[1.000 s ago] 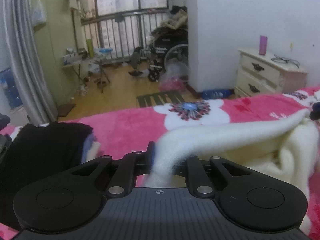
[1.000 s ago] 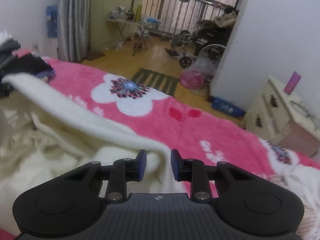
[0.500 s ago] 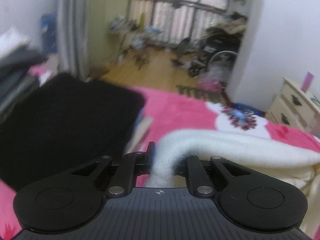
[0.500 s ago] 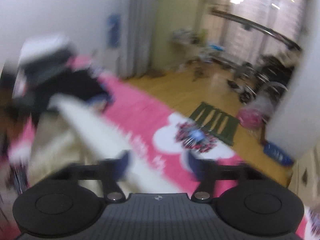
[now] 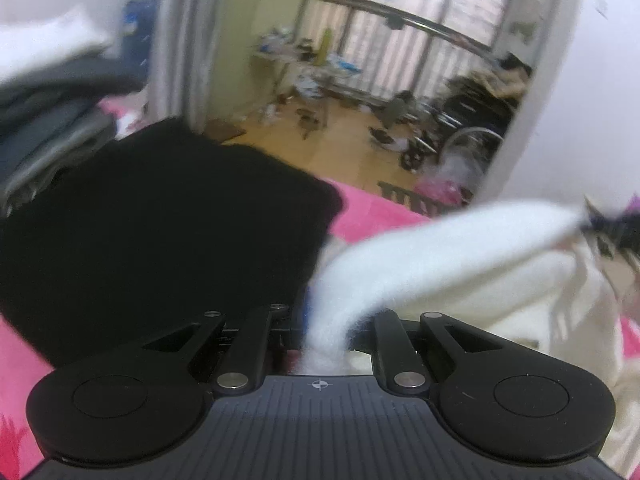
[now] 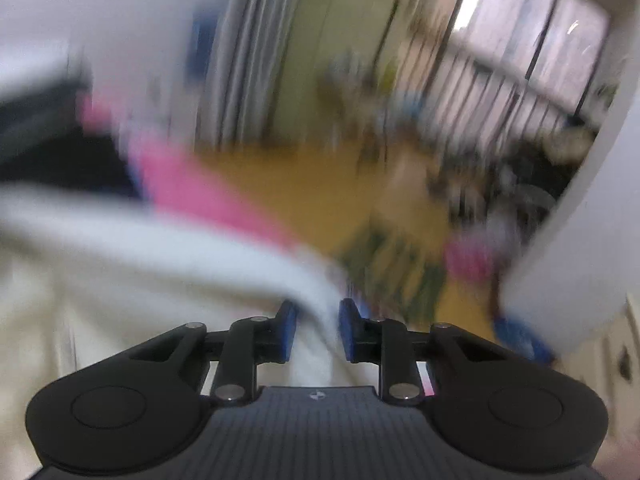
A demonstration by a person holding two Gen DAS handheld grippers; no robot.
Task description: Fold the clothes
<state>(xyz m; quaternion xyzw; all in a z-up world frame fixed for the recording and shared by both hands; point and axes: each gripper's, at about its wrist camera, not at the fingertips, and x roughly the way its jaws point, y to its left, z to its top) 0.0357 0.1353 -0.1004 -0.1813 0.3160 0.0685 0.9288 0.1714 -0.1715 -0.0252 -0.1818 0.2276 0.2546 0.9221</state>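
While the left gripper (image 5: pixel 326 320) pinches the white fleece garment (image 5: pixel 440 248) and the right gripper (image 6: pixel 317 330), jaws just closing, clamps its edge, keep that edge taut.

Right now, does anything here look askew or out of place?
Nothing stands out. The white garment is stretched between the left gripper and right gripper over the pink bedspread; the right view is blurred.

A folded black garment (image 5: pixel 160 232) blocks the left; pink bedspread (image 5: pixel 372 216) ahead lies open.
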